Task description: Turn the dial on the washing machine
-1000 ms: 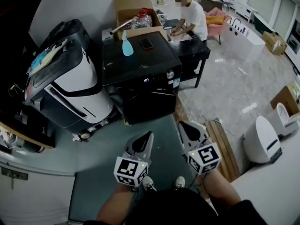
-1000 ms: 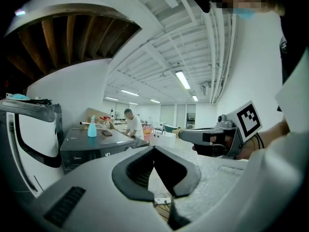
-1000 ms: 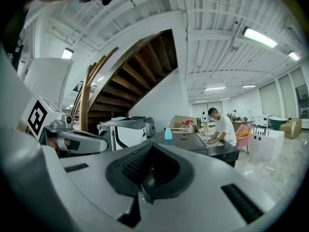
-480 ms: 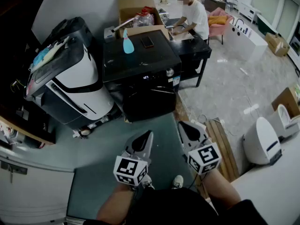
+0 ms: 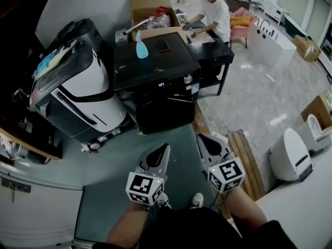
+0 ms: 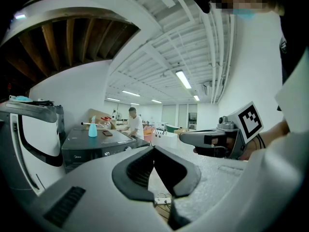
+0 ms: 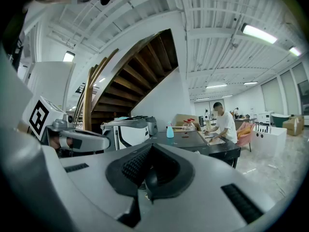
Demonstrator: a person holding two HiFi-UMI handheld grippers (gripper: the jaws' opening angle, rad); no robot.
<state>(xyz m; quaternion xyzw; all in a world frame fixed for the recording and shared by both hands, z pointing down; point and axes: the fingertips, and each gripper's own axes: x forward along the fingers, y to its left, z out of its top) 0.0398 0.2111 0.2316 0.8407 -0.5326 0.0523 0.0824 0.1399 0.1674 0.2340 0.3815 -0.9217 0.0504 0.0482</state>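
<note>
A person stands on a green floor mat [image 5: 124, 165] with a two-jaw tool in each hand, both held low in front of the knees and pointing toward the appliance ahead. The left gripper [image 5: 164, 150] has its jaws pressed together with nothing between them. The right gripper [image 5: 202, 140], just beside it, is likewise closed and empty. Neither tool touches anything.

Across the mat, well apart from both tools, stands the black washing machine [image 5: 155, 95], its front panel facing the person. The dial [image 5: 188, 79] is the small silver knob at the right end of that panel, beside a lit display. On the machine's flat top stand a pale blue spray bottle [image 5: 140, 49], upright, and a dark phone [image 5: 162, 46] lying near it.

To the left of the washer a white-and-black machine [image 5: 78, 90] leans at an angle. To the right, a wooden board [image 5: 245, 157] lies on the floor near a rounded white appliance [image 5: 288, 154].

Behind the washer sits an open cardboard box [image 5: 147, 8], and beyond it a second person [image 5: 215, 13] in a white shirt bends over a dark table [image 5: 215, 53].
</note>
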